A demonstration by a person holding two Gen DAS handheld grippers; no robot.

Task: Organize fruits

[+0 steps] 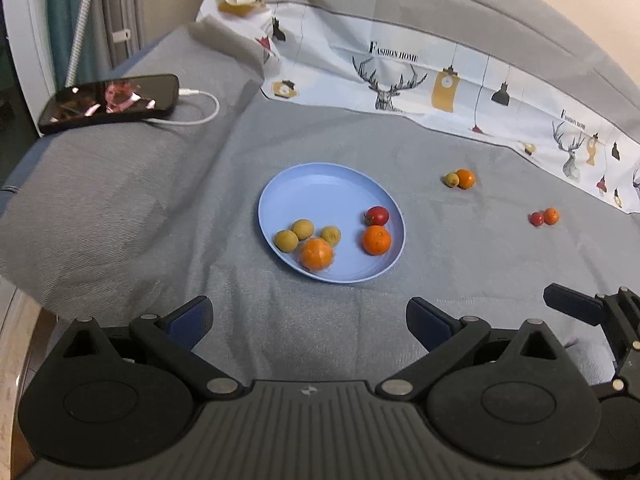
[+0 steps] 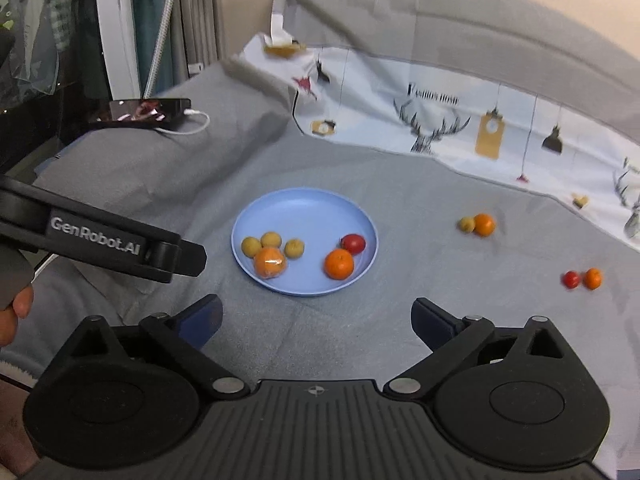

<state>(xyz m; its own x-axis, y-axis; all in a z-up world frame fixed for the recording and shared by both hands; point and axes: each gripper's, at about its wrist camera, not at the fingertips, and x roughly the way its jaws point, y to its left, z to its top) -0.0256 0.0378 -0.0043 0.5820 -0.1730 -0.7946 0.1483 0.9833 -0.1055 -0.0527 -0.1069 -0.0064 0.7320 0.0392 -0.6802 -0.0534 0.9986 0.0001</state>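
A blue plate (image 1: pixel 320 184) (image 2: pixel 304 208) lies on the grey cloth. It holds three yellow-green fruits (image 1: pixel 302 229) (image 2: pixel 271 240), a wrapped orange (image 1: pixel 316 254) (image 2: pixel 270 262), a bare orange (image 1: pixel 376 239) (image 2: pixel 339 264) and a red tomato (image 1: pixel 377 215) (image 2: pixel 353 243). Right of the plate lie a yellow-green fruit with a small orange (image 1: pixel 465 178) (image 2: pixel 484 224), and farther right a small tomato with a small orange (image 1: pixel 551 216) (image 2: pixel 592 278). My left gripper (image 1: pixel 310 322) is open and empty in front of the plate. My right gripper (image 2: pixel 318 322) is open and empty, also in front of it.
A phone (image 1: pixel 110 102) (image 2: pixel 146 110) on a white charging cable lies on a raised fold at the back left. A white printed cloth (image 1: pixel 440 80) (image 2: pixel 460 120) runs along the back. The left gripper's body (image 2: pixel 100 236) crosses the left of the right wrist view.
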